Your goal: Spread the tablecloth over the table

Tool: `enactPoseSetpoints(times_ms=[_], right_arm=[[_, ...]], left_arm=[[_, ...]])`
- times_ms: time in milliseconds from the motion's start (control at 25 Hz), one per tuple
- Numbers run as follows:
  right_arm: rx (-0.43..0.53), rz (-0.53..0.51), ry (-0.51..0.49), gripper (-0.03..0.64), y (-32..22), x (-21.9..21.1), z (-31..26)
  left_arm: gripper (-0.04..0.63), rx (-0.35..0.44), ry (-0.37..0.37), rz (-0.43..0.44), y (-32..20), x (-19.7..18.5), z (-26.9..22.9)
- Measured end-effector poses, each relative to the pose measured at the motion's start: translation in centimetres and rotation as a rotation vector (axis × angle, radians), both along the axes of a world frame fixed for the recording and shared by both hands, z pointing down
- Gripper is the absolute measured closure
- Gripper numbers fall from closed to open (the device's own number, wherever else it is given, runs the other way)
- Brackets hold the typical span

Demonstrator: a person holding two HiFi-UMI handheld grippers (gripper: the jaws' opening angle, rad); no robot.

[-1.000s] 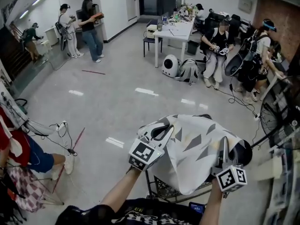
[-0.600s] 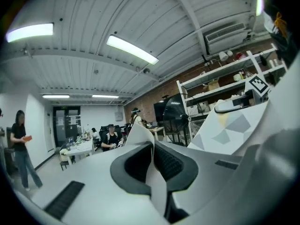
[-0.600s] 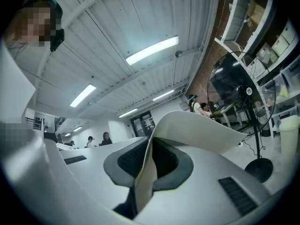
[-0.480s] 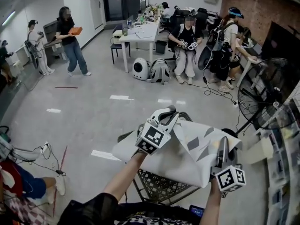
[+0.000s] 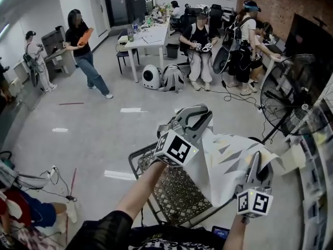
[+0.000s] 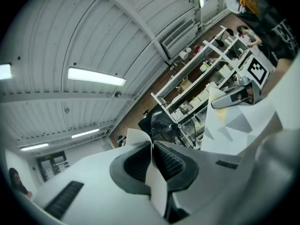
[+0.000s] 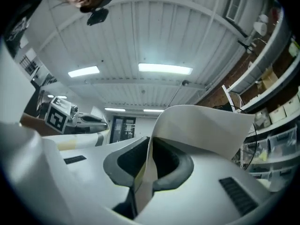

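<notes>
White cloth with grey triangles, the tablecloth is held up over the 3 o'clock side of the wire-mesh bench, at 5 o'clock in the head view. The left hand-held gripper pinches the cloth's 10 o'clock corner, and the right hand-held gripper grips its 5 o'clock edge.

In the left gripper view the jaws are nearly together, with a fold of cloth clamped between the ribbed pads.

In the right gripper view the jaws are narrow and pinch the cloth, which curls away toward 2 o'clock.
</notes>
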State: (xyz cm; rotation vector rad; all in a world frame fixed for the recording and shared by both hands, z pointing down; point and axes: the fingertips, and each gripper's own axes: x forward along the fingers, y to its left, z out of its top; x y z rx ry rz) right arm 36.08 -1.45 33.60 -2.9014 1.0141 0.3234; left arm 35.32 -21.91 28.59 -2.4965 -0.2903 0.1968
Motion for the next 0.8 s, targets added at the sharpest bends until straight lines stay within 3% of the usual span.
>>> enactPoseSetpoints(times_ms=[80,200,280,480,800], right_arm=[[-0.027,-0.017,-0.068,0.572,-1.3,-0.2,2.0],[0.038,-0.020,-0.236,0.581,-1.8,-0.3,5.5],[0.048,-0.033,-0.306,0.581,-1.6,-0.4,7.3],[0.053,-0.119,-0.388,0.586,-3.3,-2.1,9.4],[0.059,-0.260,-0.539,0.588,-6.7,-7.1,13.0]], left_arm=[[0.563,-0.017,-0.052,-0.044,-1.3,-0.4,2.6],[0.561,-0.022,-0.124,-0.106,-2.9,-1.3,6.1],[0.560,-0.065,-0.154,-0.137,-3.7,-2.3,7.8],[0.561,-0.187,-0.198,-0.222,-6.5,-6.1,11.3],[0.560,-0.222,-0.326,-0.323,-7.6,-11.7,16.7]])
